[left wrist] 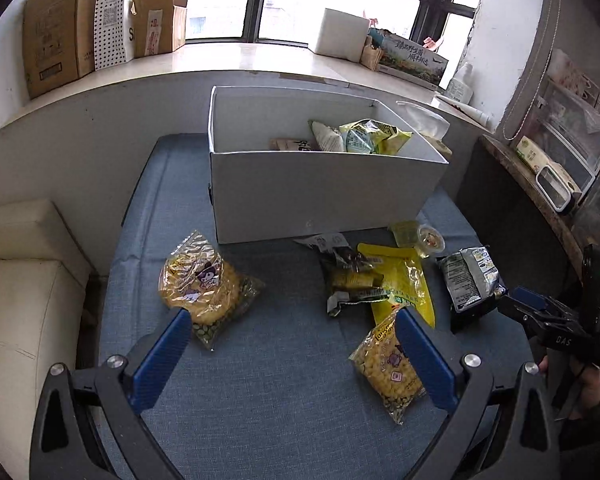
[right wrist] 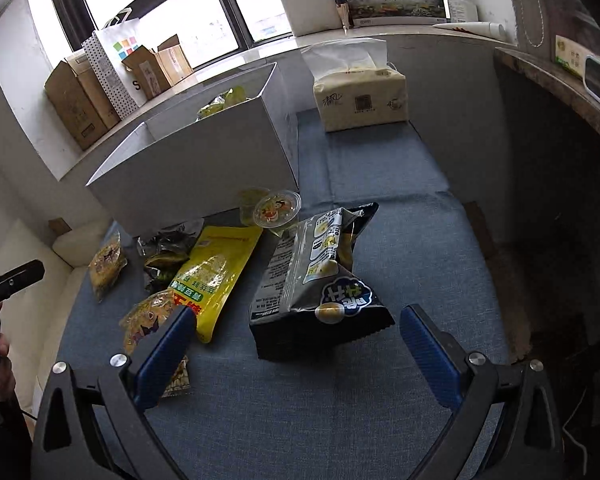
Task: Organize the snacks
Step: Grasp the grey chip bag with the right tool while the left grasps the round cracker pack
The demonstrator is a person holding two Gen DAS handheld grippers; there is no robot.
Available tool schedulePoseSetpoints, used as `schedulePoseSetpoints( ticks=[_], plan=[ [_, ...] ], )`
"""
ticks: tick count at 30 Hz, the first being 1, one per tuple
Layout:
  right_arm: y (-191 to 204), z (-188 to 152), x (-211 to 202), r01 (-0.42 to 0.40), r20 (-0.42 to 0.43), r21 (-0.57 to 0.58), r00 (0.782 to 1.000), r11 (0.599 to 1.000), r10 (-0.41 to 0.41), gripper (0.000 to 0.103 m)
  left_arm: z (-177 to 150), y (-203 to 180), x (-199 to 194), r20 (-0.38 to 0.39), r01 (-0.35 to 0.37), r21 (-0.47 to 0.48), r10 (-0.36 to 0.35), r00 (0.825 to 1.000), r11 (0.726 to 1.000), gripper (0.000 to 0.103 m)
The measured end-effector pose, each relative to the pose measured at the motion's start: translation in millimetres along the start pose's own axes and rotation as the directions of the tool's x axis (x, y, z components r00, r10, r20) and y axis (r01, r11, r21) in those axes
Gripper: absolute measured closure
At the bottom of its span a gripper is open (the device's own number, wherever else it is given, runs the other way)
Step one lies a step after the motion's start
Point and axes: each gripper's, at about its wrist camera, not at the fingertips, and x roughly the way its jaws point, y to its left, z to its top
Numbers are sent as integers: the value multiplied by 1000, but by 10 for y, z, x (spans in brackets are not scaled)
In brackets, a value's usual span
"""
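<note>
Blue woven cloth covers the surface (left wrist: 284,380), its weave fine and slightly creased. At its far end stands a white cardboard box (left wrist: 324,196), rectangular and open-topped, with several crinkled foil packets (left wrist: 364,136) already lying inside toward its right end.

Loose snacks lie scattered in front of the box. A clear plastic bag of yellow puffs and green peas (left wrist: 204,284) rests to the left, its long axis slanting from upper left to lower right. A second bag of the same kind (left wrist: 388,372) lies nearer, partly behind the right finger of the left tongs (left wrist: 292,332). A flat glossy yellow pouch (right wrist: 216,276) lies lengthwise toward the box, overlapped by dark crumpled wrappers (right wrist: 164,256). A small round jelly cup (right wrist: 277,208) sits just in front of the box wall. A grey-and-black foil bag (right wrist: 312,280), puffed and pillow-shaped, lies with its serrated dark end toward the right tongs (right wrist: 296,328).

Both pairs of tongs are spread wide and hold nothing, each hovering above the cloth with ribbed blue pads (right wrist: 168,348). A hand (left wrist: 584,384) grips the right handle, seen at the edge of the left view. A soft pack of tissues (right wrist: 360,96) stands right of the box.
</note>
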Motion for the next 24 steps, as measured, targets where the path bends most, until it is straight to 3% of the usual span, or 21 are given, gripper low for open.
schedulePoseSetpoints(
  ticks=[7, 16, 18, 24],
  plan=[
    [48, 113, 310, 78, -44, -78, 996, 994, -81, 0, -129, 64, -105, -7, 15, -1, -15, 1000, 1000, 0],
    [78, 167, 722, 78, -139, -117, 986, 990, -94, 0, -182, 159, -129, -20, 4, -21, -4, 1000, 1000, 0],
    [114, 137, 780, 100, -158, -148, 980, 984, -123, 13, -181, 181, -100, -25, 1, -25, -2, 1000, 1000, 0],
    [114, 96, 670, 77, -125, -126, 988, 989, -93, 26, -175, 222, 2, -43, 2, -37, -4, 999, 999, 0]
  ],
)
